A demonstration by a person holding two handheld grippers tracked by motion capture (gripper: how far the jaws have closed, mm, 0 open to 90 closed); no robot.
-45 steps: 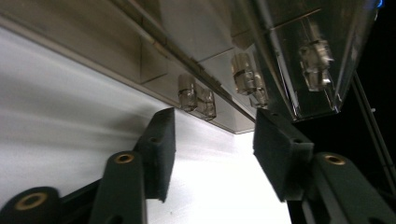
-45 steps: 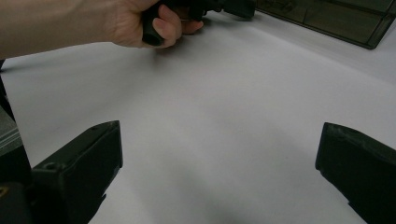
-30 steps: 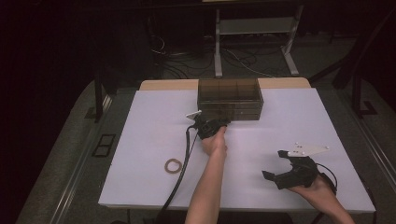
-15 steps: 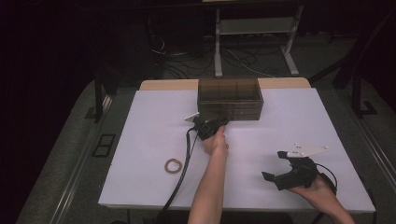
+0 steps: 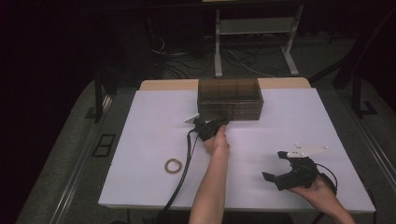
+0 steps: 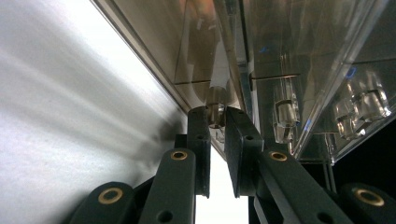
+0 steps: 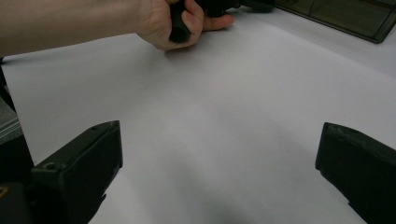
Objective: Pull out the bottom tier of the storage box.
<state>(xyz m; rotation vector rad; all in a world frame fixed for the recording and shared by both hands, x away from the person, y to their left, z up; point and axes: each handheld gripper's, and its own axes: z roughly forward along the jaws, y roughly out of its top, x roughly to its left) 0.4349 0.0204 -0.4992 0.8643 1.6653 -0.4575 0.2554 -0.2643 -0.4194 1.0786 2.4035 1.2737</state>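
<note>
The left tongs [image 5: 223, 123] sit right at the front of the dark see-through plastic box with drawers [image 5: 229, 99], which stands at the far side of the white table [image 5: 140, 140]. In the left gripper view, the two black jaws have just been closing, and now they pinch a small clear knob [image 6: 215, 108] on the front of the box. The gap between them is very small, with the knob held in it.

The right tongs [image 5: 275, 165] rest low near the front right of the table, well apart from the box. In the right gripper view their jaws stand wide open with nothing but bare white table between them.

A small tan ring [image 5: 173, 165] lies flat on the table to the left of the person's left arm, just beside the black cable [image 5: 185, 163].
</note>
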